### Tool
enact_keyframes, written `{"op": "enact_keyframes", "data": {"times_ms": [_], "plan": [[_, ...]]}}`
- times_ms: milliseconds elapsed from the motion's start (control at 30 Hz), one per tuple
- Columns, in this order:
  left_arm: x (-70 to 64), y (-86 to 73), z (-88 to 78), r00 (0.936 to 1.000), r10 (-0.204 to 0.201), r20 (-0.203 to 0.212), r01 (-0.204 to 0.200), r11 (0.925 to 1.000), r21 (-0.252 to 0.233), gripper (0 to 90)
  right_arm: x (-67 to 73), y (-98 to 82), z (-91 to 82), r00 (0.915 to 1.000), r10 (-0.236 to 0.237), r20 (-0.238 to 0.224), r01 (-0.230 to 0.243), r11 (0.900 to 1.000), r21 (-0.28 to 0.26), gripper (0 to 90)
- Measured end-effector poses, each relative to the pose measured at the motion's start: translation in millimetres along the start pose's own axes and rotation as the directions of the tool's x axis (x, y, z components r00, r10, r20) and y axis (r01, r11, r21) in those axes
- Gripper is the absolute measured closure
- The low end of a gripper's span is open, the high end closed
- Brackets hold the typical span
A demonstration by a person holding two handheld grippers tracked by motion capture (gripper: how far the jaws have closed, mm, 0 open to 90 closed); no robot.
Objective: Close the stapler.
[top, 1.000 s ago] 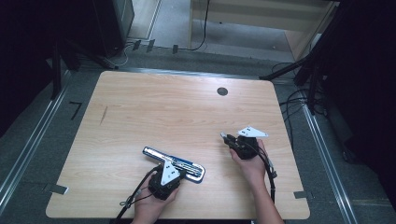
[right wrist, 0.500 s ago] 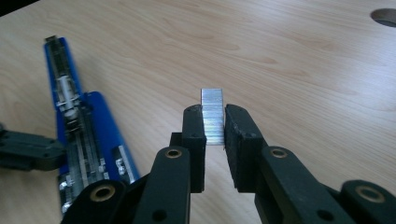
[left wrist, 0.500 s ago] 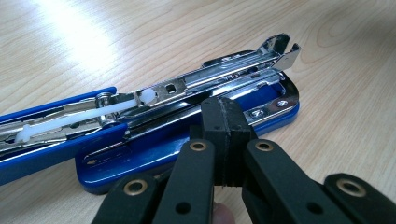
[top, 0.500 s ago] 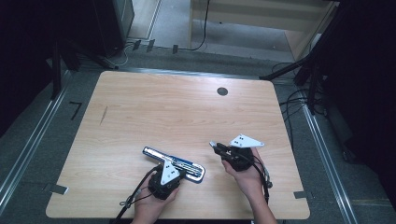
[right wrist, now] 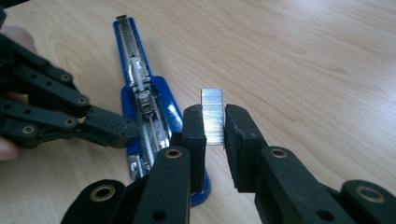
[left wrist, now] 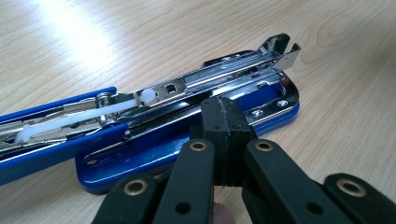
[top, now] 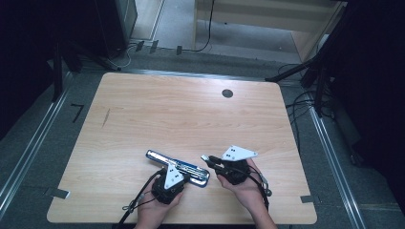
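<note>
- Loading a stapler is the job in hand: the blue stapler [top: 179,166] is lying flung open near the front edge of the wooden table [top: 181,114], its metal staple channel [left wrist: 219,79] facing up and looking empty.
- Pinching a strip of staples [right wrist: 212,116] between its pads, the right gripper [right wrist: 215,126] is holding the strip upright just beside the stapler's base, not yet over the channel.
- Resting with its jaws pressed fully together and nothing between them, the left gripper [left wrist: 224,135] is sitting against the stapler's blue base, seemingly steadying it.
- Judging the stage: the carry step is under way, with insertion not yet done.
- Calling for care next: the strip needs turning to lie along the channel, legs down, then lowering in squarely so it is not snagging on the white pusher [left wrist: 84,116].
</note>
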State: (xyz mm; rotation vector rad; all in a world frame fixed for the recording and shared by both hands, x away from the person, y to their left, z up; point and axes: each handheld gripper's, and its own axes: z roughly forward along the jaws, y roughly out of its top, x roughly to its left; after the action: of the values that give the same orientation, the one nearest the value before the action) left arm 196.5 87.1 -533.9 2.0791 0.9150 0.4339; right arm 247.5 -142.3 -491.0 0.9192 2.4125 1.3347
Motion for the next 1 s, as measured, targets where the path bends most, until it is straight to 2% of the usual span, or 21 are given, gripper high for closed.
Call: {"op": "enact_keyframes", "data": {"times_ms": [233,500,733,1000], "plan": [[0.0,0.0,0.0,1.0000,-0.001,0.000,0.001,1.0000,0.000,90.0,7.7,2.5,4.9,0.9978,-0.046,-0.049,0.047,0.998,0.034,79.9],[0.1,0.0,0.0,1.0000,-0.001,0.001,0.001,1.0000,-0.001,90.0,13.2,3.3,10.2,0.9941,-0.072,-0.082,0.077,0.995,0.068,79.9],[0.1,0.0,0.1,1.0000,-0.003,0.001,0.003,1.0000,-0.002,90.0,18.3,5.5,16.8,0.9885,-0.114,-0.100,0.125,0.987,0.105,79.9],[0.2,0.0,0.1,1.0000,-0.002,0.002,0.002,1.0000,-0.002,90.0,20.9,7.0,21.6,0.9831,-0.139,-0.119,0.155,0.978,0.137,79.9]]}}
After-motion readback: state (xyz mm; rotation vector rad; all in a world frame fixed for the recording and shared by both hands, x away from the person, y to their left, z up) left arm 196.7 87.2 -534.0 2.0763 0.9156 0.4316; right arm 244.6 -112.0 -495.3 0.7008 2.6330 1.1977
